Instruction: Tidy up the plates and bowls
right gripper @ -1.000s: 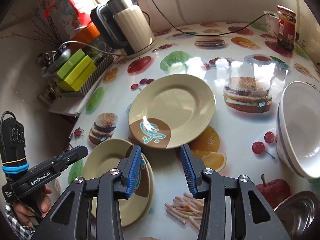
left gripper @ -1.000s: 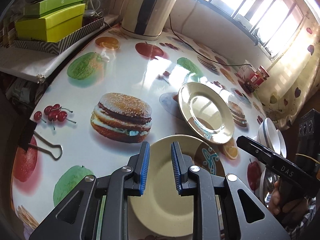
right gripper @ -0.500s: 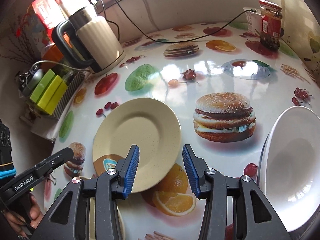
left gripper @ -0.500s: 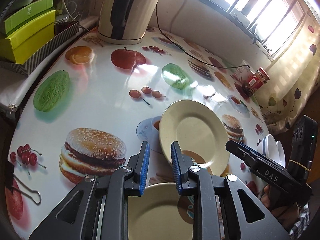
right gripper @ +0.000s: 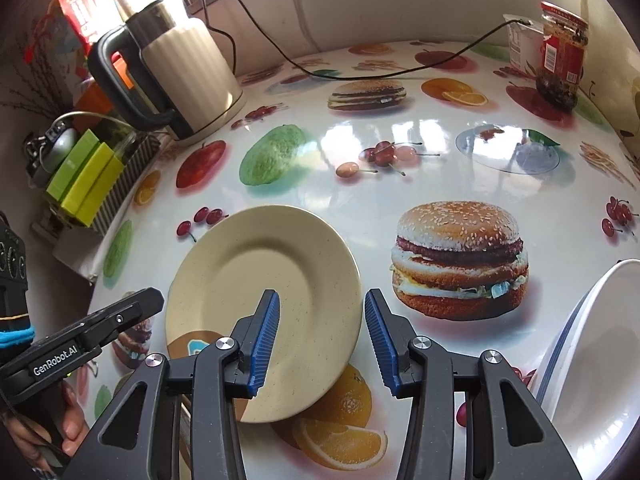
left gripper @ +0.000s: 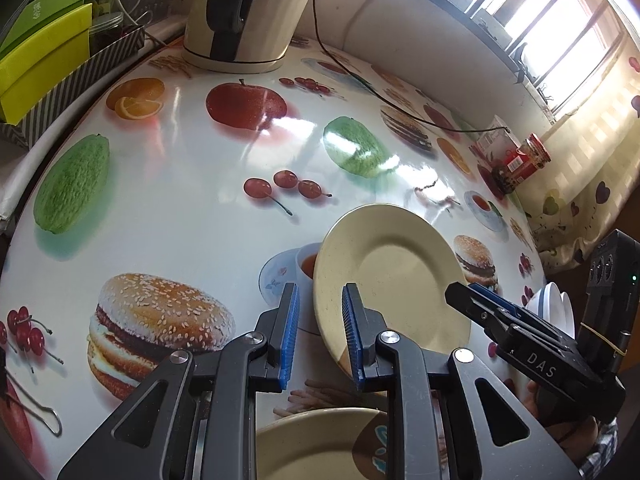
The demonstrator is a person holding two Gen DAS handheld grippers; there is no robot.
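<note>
A cream plate (left gripper: 392, 276) with a brown and blue corner pattern lies on the fruit-printed table (left gripper: 180, 208). My left gripper (left gripper: 320, 336) hovers open at its near-left rim, which shows in the gap with no pad touching it. My right gripper (right gripper: 322, 340) is open over the same plate (right gripper: 264, 280), its near-right rim showing between the fingers. A second cream plate (left gripper: 320, 444) lies nearer, under the left gripper. White bowls (right gripper: 592, 360) are stacked at the right edge. Each gripper shows in the other's view: right gripper (left gripper: 500, 320), left gripper (right gripper: 100, 328).
A cream kettle (right gripper: 188, 72) stands at the back left with its black cable (right gripper: 360, 72) running across the table's far side. A red-labelled jar (right gripper: 560, 64) is at the back right. Green boxes (left gripper: 44, 60) sit in a striped tray off the left edge. A binder clip (left gripper: 40, 416) lies near left.
Both grippers have moved forward across the table from the near plate to the far plate. The near plate has slid to the bottom of the left view. Jaws unchanged.
</note>
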